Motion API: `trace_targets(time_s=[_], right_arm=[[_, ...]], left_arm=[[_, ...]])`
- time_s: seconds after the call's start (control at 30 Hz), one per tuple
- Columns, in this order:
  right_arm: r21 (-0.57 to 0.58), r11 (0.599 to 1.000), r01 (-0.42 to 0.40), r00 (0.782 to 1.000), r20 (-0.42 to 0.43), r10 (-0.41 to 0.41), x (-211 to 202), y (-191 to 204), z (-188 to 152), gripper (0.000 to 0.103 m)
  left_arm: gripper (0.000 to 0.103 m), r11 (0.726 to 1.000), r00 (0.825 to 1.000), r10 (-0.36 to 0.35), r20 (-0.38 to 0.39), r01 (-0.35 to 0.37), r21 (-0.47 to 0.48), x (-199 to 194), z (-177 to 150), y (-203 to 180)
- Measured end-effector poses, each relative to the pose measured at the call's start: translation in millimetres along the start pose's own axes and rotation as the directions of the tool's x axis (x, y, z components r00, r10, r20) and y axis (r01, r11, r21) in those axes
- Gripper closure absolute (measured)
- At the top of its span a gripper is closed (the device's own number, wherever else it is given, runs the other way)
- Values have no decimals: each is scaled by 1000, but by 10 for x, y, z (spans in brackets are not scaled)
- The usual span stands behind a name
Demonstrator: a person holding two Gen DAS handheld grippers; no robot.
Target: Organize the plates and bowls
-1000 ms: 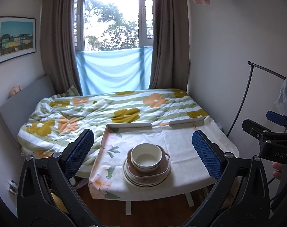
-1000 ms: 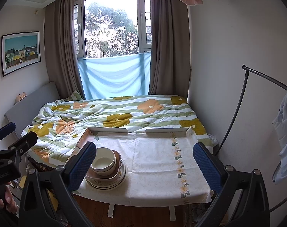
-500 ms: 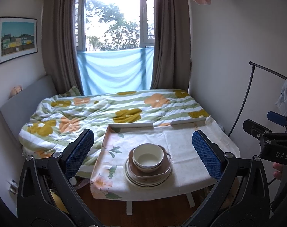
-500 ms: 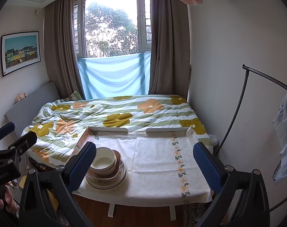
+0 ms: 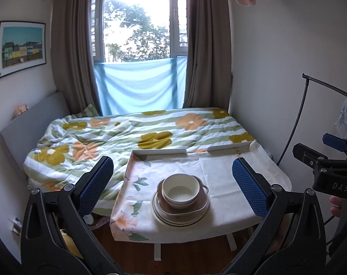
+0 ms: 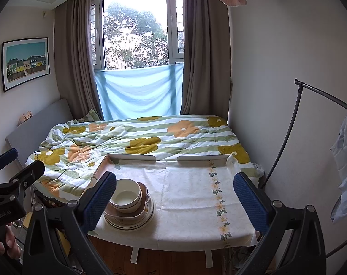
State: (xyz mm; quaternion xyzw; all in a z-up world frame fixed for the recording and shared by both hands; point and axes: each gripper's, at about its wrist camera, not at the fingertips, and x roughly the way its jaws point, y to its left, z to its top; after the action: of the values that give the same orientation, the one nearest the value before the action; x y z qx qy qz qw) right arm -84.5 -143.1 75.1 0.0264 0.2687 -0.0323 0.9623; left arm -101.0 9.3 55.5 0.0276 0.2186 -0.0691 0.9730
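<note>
A white bowl [image 5: 180, 190] tops a stack of dishes: it sits in a brown dish [image 5: 196, 206], which rests on white plates [image 5: 169, 220]. The stack stands near the front left of a small table covered with a floral cloth [image 5: 219, 171]. My left gripper [image 5: 173, 184] is open and empty, held back from the table with the stack showing between its blue pads. My right gripper [image 6: 174, 198] is also open and empty; the bowl [image 6: 125, 198] and plates [image 6: 136, 223] lie just inside its left pad [image 6: 98, 200].
A bed with a flowered quilt [image 5: 132, 133] lies behind the table, under a curtained window [image 5: 139, 34]. A black clothes rack [image 6: 294, 123] with hanging garments stands at the right. The right gripper's body [image 5: 326, 167] and a hand show at the left view's right edge.
Both views have crept slightly toward the table; the stack looks a little nearer in the left wrist view. Both grippers stay open and the dishes have not moved.
</note>
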Motion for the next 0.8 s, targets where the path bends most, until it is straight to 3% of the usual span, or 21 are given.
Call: trace_targets(time_s=[0.57,0.8], right_arm=[[-4,1000,1,1000,-3,-1,17,16,21,1],[-7,1000,-1,1000,-3,1,24,49,34,1]], left_arm=[[0,996,995,88,36,-88,-10,-13,-1,17],[0,996,995,88,49,-87,-15,-1,-7,47]])
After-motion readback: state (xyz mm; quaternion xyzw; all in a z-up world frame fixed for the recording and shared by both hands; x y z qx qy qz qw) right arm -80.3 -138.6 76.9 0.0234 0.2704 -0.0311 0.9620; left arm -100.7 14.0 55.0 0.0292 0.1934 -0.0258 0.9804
